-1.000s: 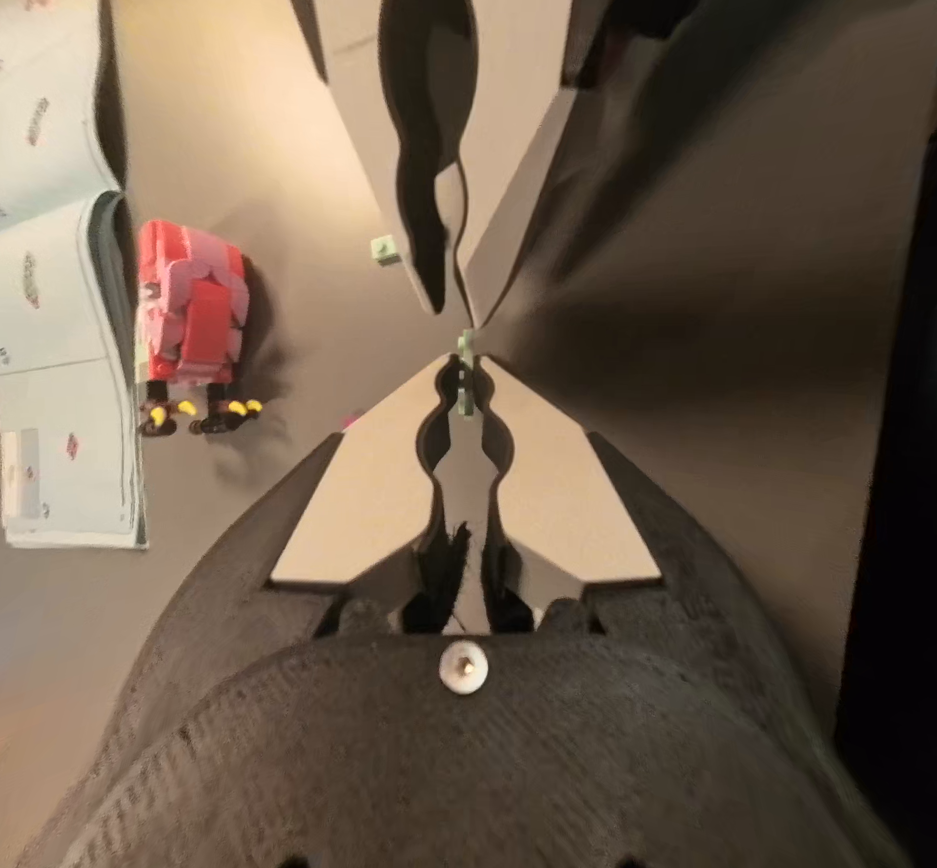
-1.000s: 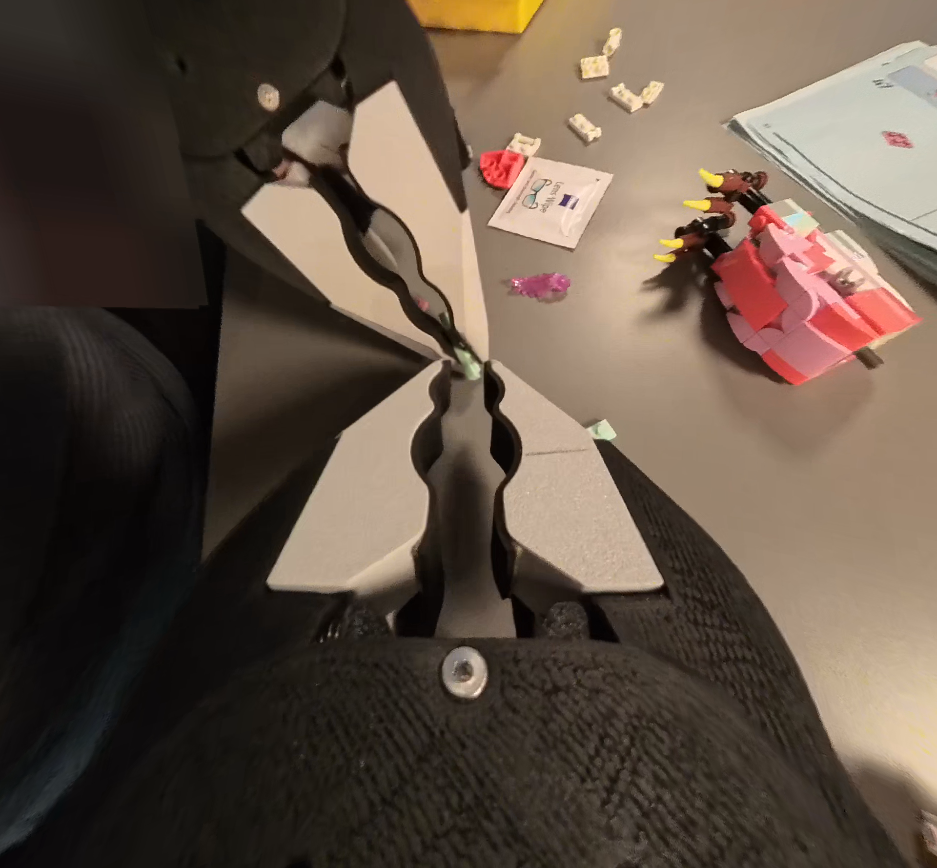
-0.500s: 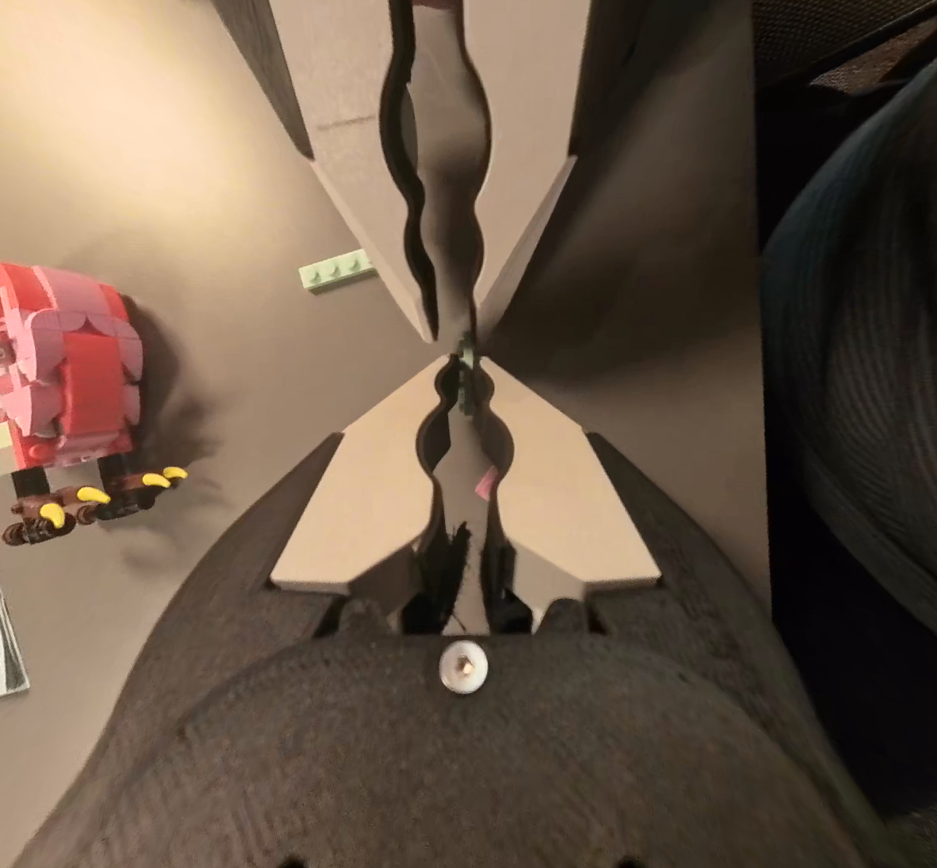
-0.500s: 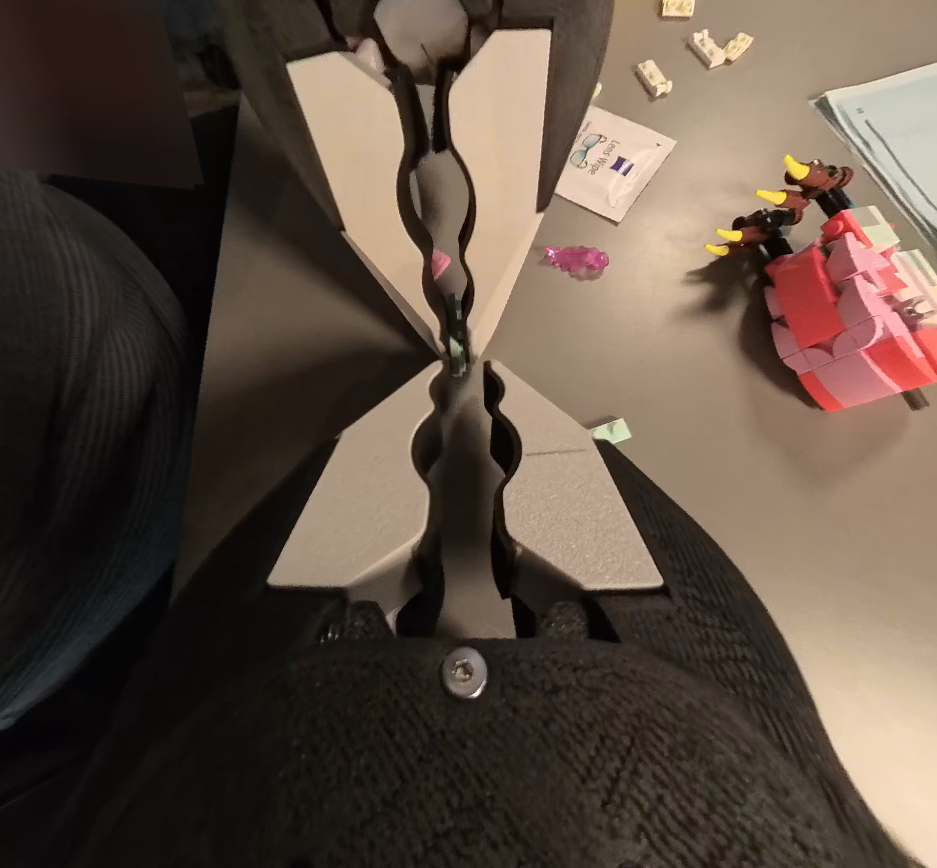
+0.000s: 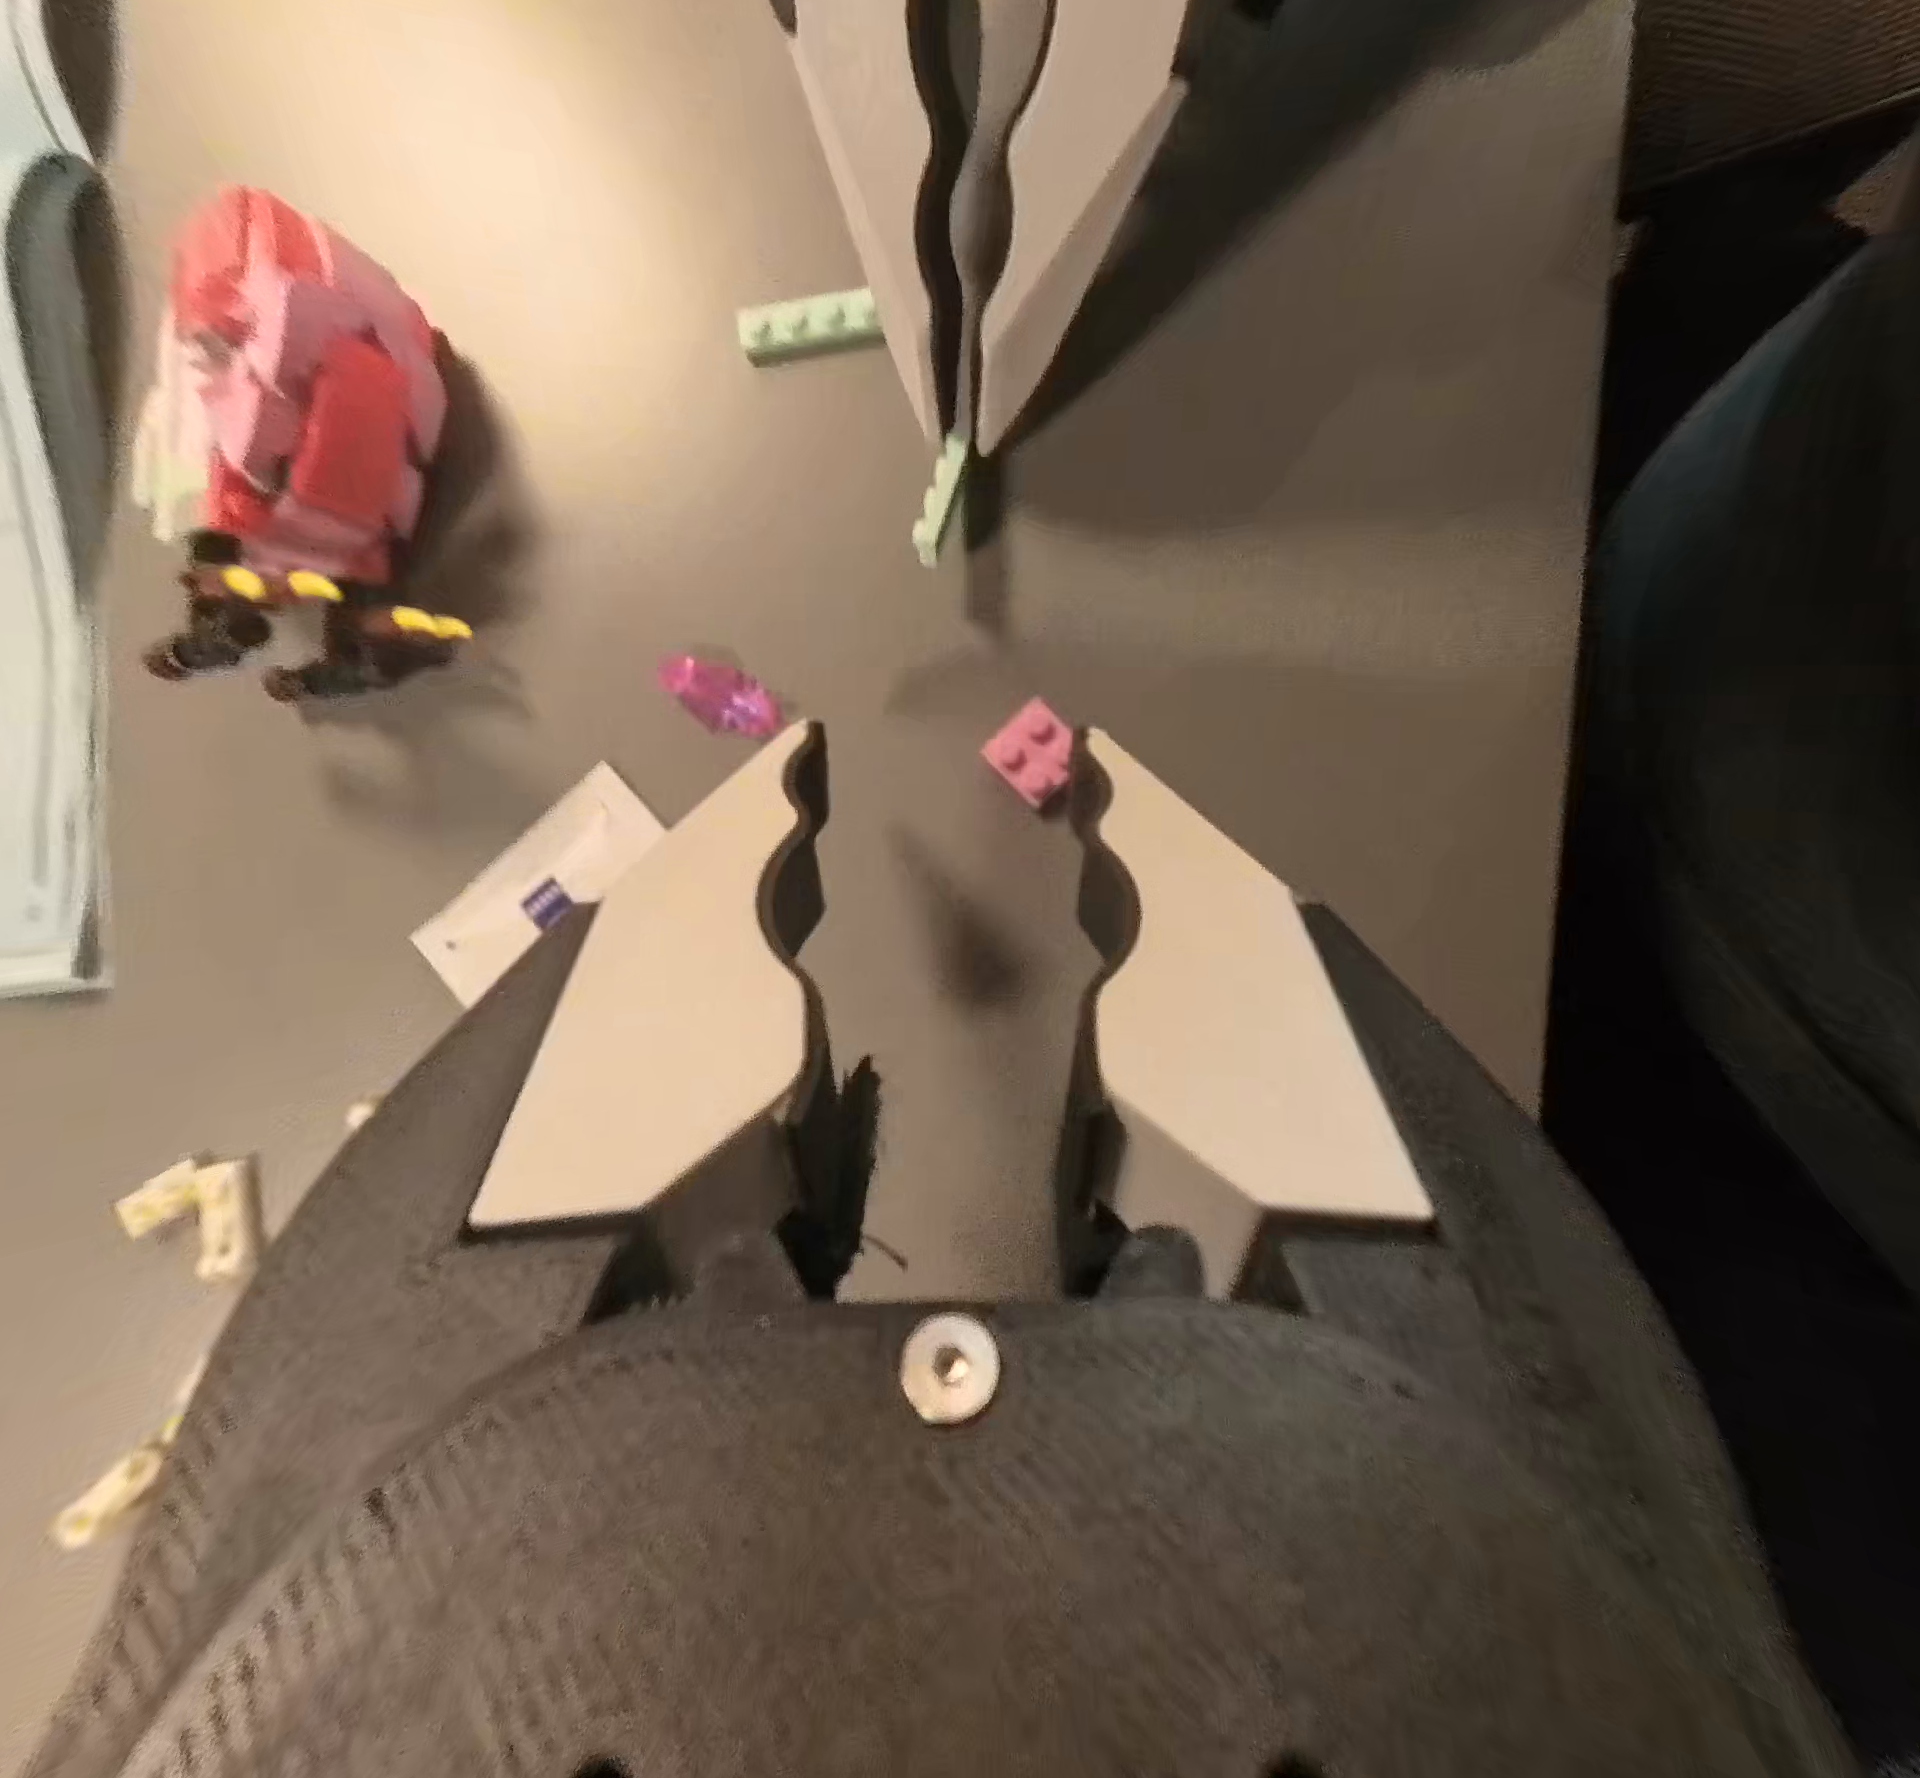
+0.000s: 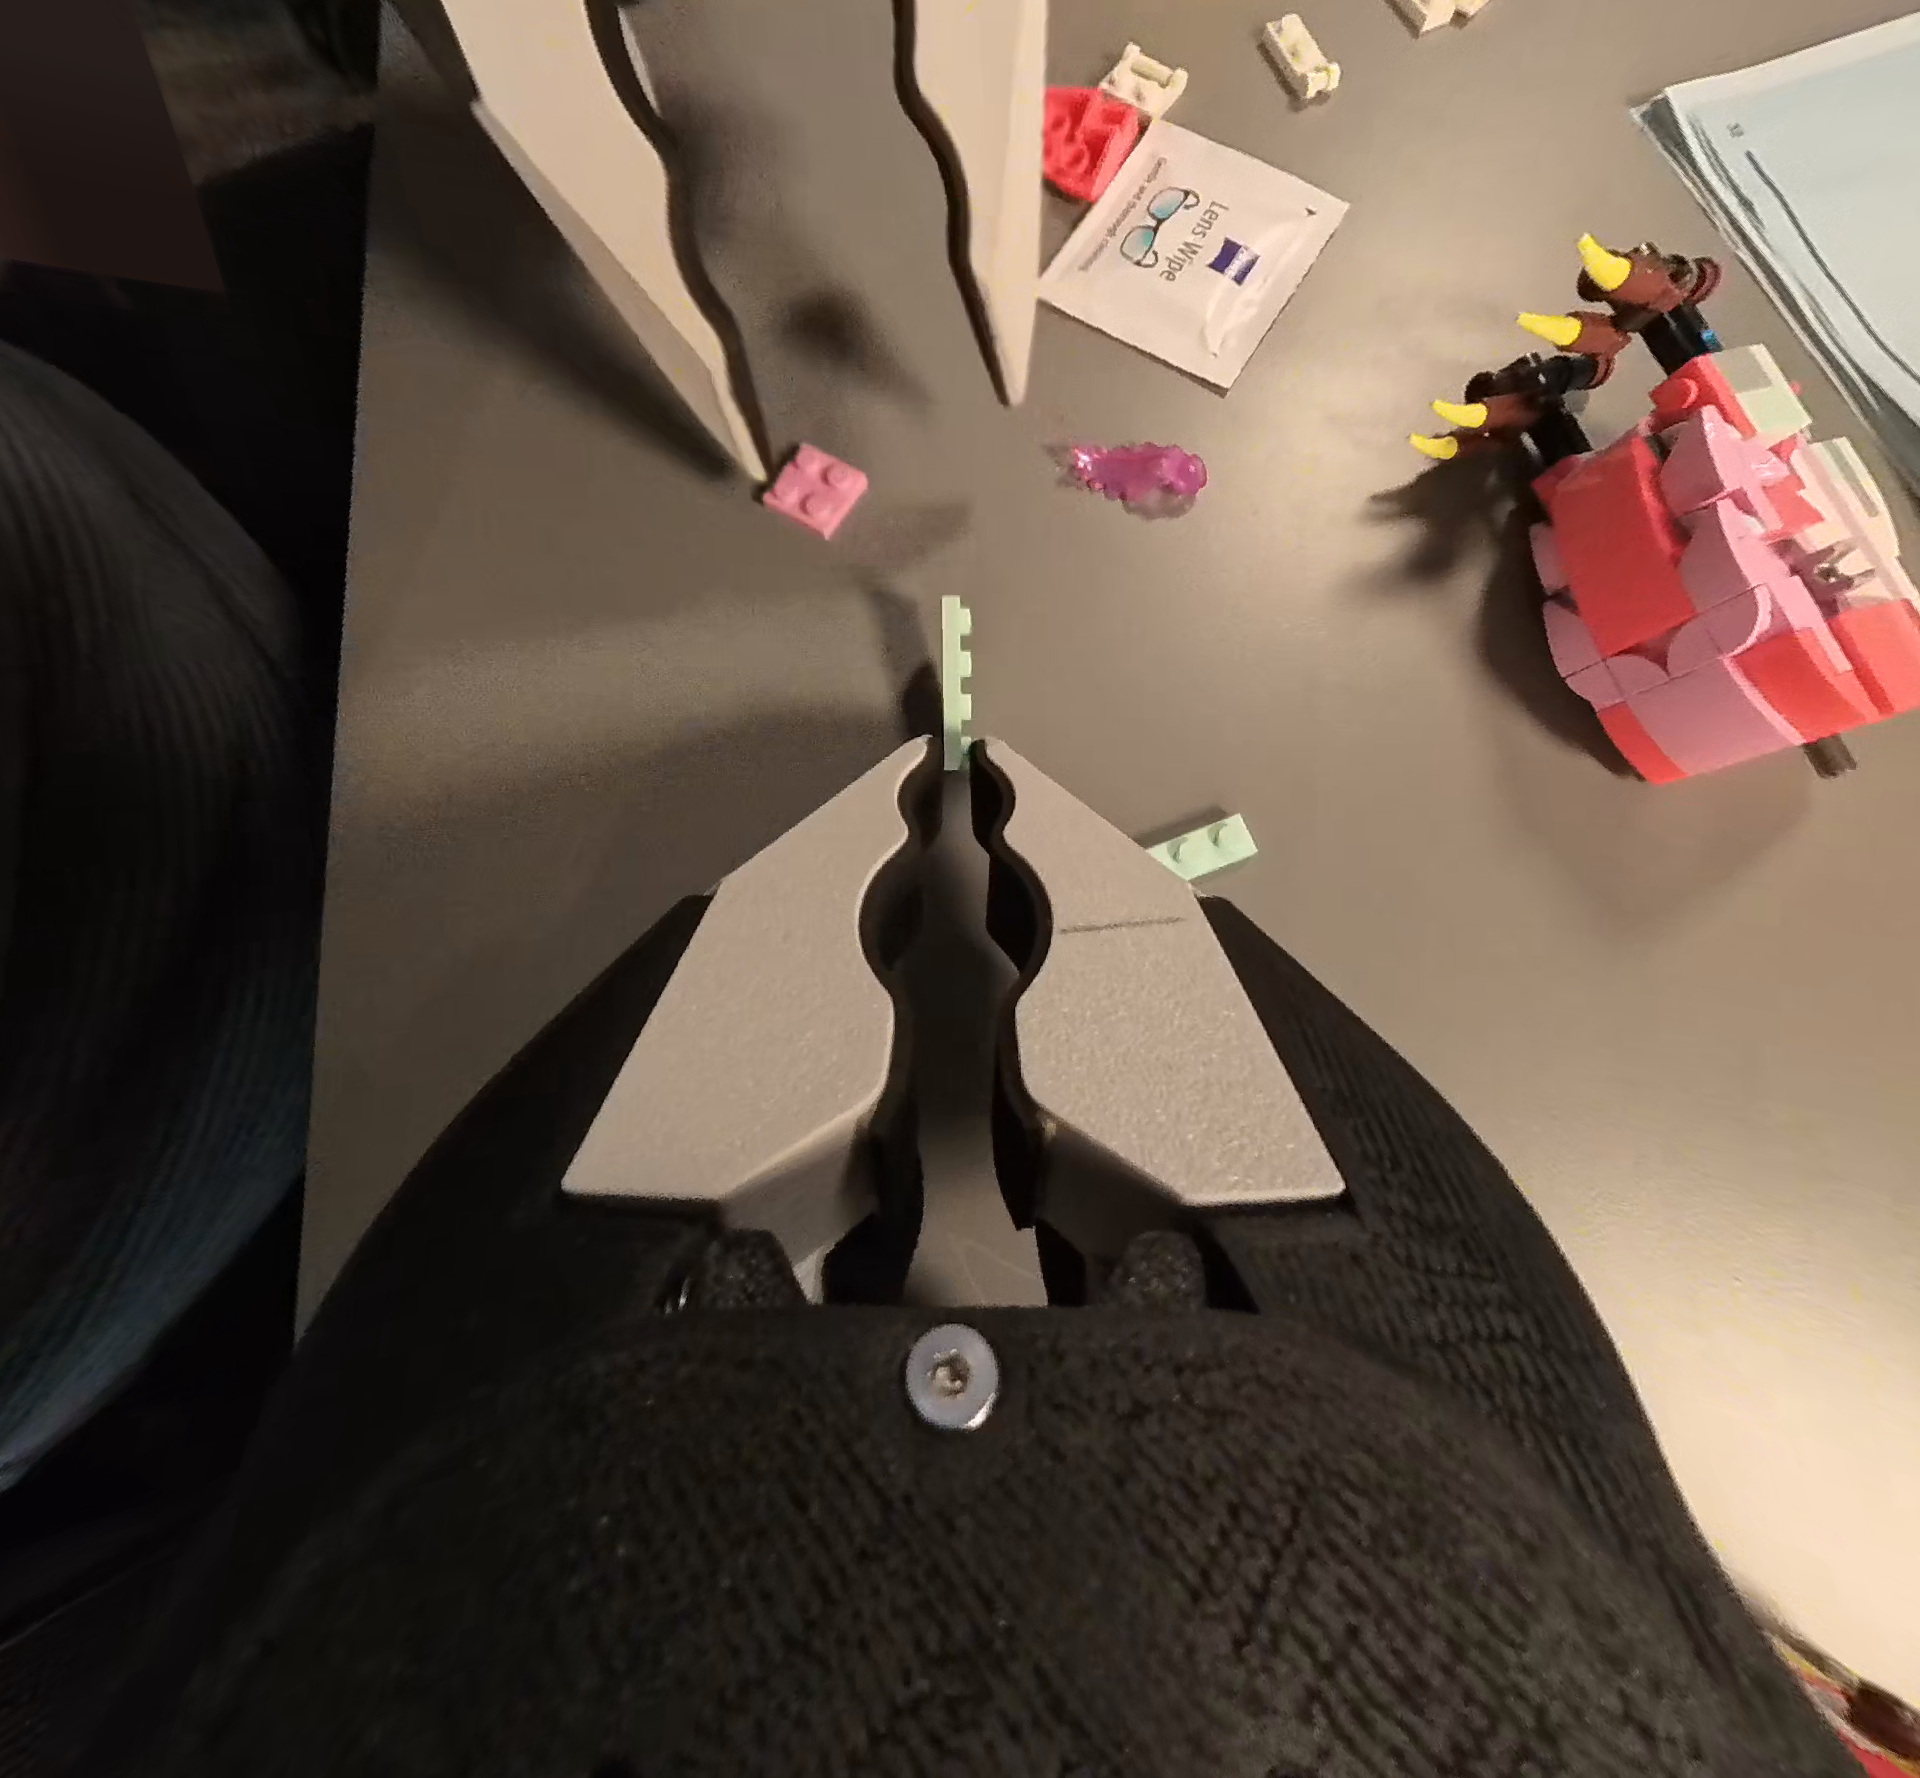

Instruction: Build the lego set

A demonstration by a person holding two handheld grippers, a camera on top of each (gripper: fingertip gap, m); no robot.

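My right gripper (image 6: 951,752) is shut on one end of a thin light green plate (image 6: 958,679), which sticks out edge-on past the fingertips. The left wrist view shows the same plate (image 5: 940,502) pinched at the tip of the right gripper. My left gripper (image 5: 951,741) is open with nothing between its pads. A small pink square plate (image 5: 1029,767) sits right against its right fingertip (image 5: 1101,762). In the right wrist view the pink plate (image 6: 816,487) lies at the tip of one of the left gripper's spread fingers (image 6: 727,398), on the grey table (image 6: 1351,1001).
A red and pink brick model (image 6: 1725,585) with dark clawed feet lies to the right. Nearby are a purple clear piece (image 6: 1138,471), a white sachet (image 6: 1195,248), a red piece (image 6: 1086,139), small white pieces (image 6: 1299,50), another green plate (image 6: 1205,840) and a booklet (image 6: 1818,159). The tips of one gripper are about 6 cm away from the tips of the other.
My left gripper opened and let go of the green plate, which stays in my right gripper. The two grippers drew apart. The pink piece seen inside the left jaws now sits by its fingertip.
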